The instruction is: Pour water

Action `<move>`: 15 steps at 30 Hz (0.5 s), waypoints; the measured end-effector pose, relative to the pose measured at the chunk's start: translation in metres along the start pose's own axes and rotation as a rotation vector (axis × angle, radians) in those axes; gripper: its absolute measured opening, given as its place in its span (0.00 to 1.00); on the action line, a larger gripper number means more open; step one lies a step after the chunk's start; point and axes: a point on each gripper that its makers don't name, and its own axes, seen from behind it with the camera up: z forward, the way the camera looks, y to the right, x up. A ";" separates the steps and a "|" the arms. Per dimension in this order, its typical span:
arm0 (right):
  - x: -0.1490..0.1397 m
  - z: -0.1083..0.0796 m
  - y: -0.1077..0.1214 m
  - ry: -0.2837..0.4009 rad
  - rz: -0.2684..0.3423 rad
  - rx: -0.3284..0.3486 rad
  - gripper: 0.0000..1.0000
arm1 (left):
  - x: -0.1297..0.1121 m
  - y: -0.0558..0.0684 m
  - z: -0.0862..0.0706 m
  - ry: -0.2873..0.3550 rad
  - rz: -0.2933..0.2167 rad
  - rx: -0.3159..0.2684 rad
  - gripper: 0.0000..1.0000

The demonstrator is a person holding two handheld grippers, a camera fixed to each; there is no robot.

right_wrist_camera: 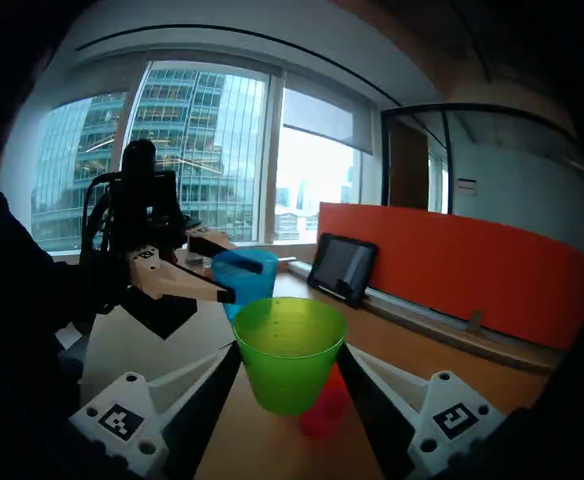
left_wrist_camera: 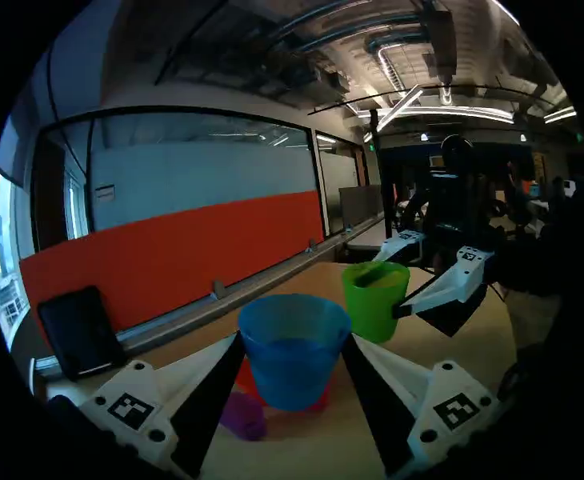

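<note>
No text or number can be read anywhere.

Low in the left gripper view, the left gripper (left_wrist_camera: 292, 344) has two white wedge-shaped fingers (left_wrist_camera: 172, 384) with black inner faces, each bearing a square black-and-white marker (left_wrist_camera: 130, 410) and small dark screws (left_wrist_camera: 157, 435). The right gripper (right_wrist_camera: 290, 352), low in the right gripper view, looks alike. At that view's left edge are a dark sleeve (right_wrist_camera: 12, 280) and black cables (right_wrist_camera: 92, 216).

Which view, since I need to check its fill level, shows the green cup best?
The right gripper view: the green cup sits close and large between the fingers of the right gripper, its inside visible. The left gripper view shows it smaller and farther off.
</note>
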 end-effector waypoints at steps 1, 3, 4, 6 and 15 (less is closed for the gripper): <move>0.000 0.000 -0.001 0.000 0.000 0.002 0.89 | 0.002 -0.001 0.000 0.001 0.011 0.004 0.85; -0.001 0.001 -0.002 -0.001 -0.001 0.006 0.89 | 0.008 -0.003 0.001 0.005 0.033 0.011 0.85; -0.002 0.001 -0.003 -0.002 -0.002 0.007 0.89 | 0.010 -0.003 0.001 0.007 0.044 0.013 0.85; -0.002 0.001 -0.004 -0.003 -0.004 0.009 0.90 | 0.016 -0.004 0.002 0.011 0.067 0.019 0.85; -0.003 0.003 -0.007 -0.001 -0.008 0.016 0.89 | 0.043 -0.011 0.004 0.020 0.193 0.054 0.85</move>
